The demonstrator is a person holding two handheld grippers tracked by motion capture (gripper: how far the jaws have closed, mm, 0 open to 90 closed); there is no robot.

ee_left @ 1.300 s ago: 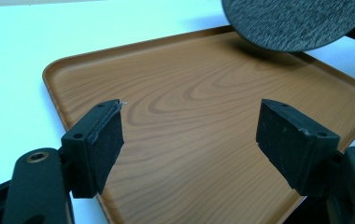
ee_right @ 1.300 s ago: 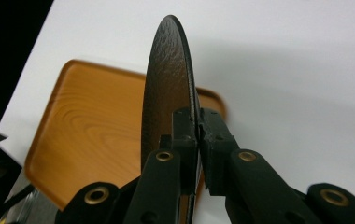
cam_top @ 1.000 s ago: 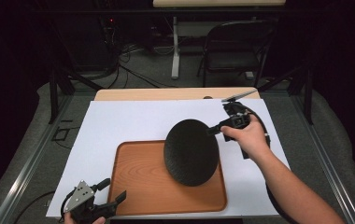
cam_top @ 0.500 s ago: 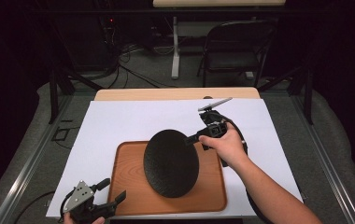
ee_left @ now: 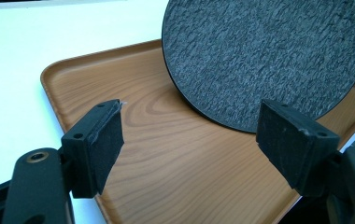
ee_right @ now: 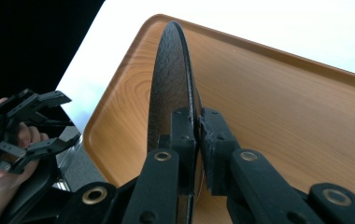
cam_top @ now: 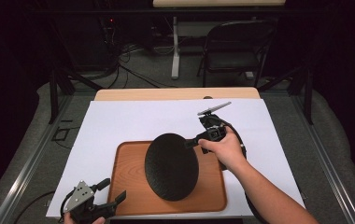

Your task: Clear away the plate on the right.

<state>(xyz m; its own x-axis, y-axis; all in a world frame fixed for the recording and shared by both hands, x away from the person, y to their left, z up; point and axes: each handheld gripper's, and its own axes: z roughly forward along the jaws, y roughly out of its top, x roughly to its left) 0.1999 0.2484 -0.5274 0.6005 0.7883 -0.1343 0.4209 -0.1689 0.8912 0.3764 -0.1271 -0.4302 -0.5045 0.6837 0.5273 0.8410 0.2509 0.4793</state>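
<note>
A round black plate (cam_top: 171,165) with a rough stone-like face hangs tilted over the wooden tray (cam_top: 126,161). My right gripper (cam_top: 190,142) is shut on its right rim; in the right gripper view both pads clamp the thin edge of the plate (ee_right: 171,88) above the tray (ee_right: 278,107). My left gripper (cam_top: 112,193) rests at the table's front left corner, off the tray's near left edge. Its jaws stand open with nothing between them in the left gripper view, facing the tray (ee_left: 166,154) and the plate (ee_left: 269,51).
The tray lies on a white sheet (cam_top: 119,121) that covers a wooden table (cam_top: 175,94). A folding chair (cam_top: 234,46) and table legs stand on the floor beyond. Metal rails (cam_top: 21,172) run along both sides.
My right hand has carried the plate leftward and down, from above the tray's right end to over its middle. The left gripper has stayed put.
</note>
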